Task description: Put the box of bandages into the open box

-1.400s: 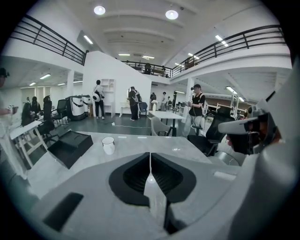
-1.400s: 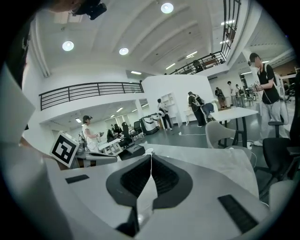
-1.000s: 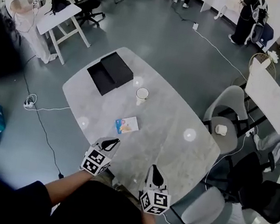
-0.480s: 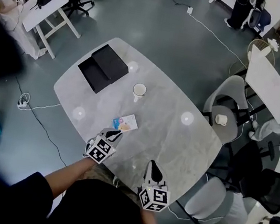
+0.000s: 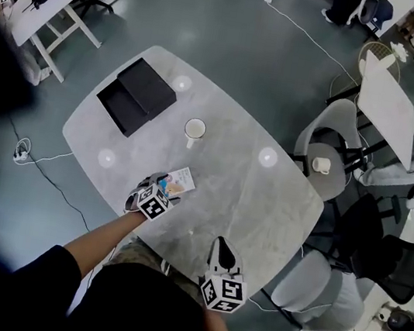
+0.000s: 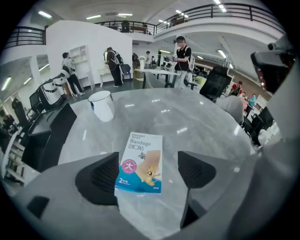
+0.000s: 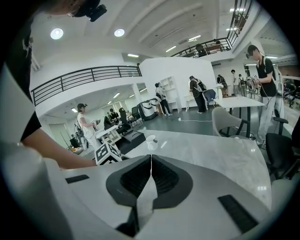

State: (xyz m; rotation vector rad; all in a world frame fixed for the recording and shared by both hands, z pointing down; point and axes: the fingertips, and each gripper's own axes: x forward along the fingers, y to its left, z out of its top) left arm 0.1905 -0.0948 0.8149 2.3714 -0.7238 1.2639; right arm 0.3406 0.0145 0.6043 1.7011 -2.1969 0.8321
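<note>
The bandage box (image 5: 180, 181), white and blue, lies flat on the grey marble table (image 5: 248, 199). My left gripper (image 5: 159, 187) hangs low over its near end. Its jaws have just been opening and now stand wide. In the left gripper view the bandage box (image 6: 140, 161) lies between the pads without being pressed by them, and the left gripper (image 6: 147, 171) is open. The open black box (image 5: 135, 95) sits at the table's far left, also seen as the black box (image 6: 44, 136). My right gripper (image 5: 222, 250) is shut and empty near the table's front edge, as the right gripper (image 7: 150, 174) view shows.
A white cup (image 5: 195, 129) stands between the bandage box and the black box, seen as the cup (image 6: 101, 105) too. Grey chairs (image 5: 309, 294) crowd the table's right side. A cable (image 5: 35, 158) lies on the floor at left. People stand far off.
My left gripper has gone forward and down onto the bandage box, and its jaws have opened around it. The right gripper has shifted only slightly.
</note>
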